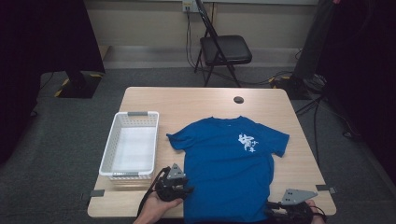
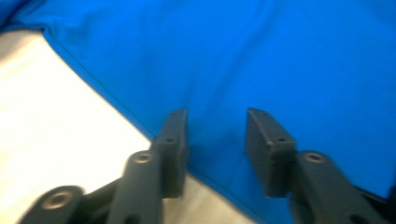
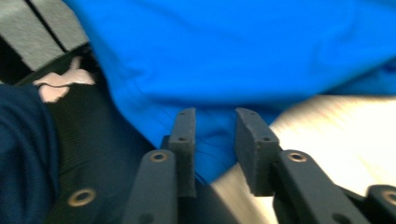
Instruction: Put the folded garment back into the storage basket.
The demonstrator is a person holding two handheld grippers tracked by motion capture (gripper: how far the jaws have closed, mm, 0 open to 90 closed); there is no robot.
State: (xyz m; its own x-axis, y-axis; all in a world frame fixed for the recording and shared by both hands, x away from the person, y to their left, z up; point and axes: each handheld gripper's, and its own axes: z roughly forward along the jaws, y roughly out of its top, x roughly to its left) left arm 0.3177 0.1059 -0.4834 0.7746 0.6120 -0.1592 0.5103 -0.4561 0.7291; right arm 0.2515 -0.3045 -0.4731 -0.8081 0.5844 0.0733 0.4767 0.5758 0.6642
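Observation:
A blue T-shirt with a white print on the chest lies spread flat on the wooden table, its hem toward me. My left gripper sits at the shirt's lower left side edge, held by a hand. In the left gripper view its jaws stand apart over the shirt's edge, with cloth lying under the gap. My right gripper is at the shirt's lower right corner by the table's front edge. Its jaws are also apart, with the blue hem seen between them and no pad pressing on it.
A white slatted basket stands left of the shirt, close to my left gripper. A round black cable hole is near the table's far edge. A black folding chair stands beyond the table. Bare tabletop lies right of the shirt.

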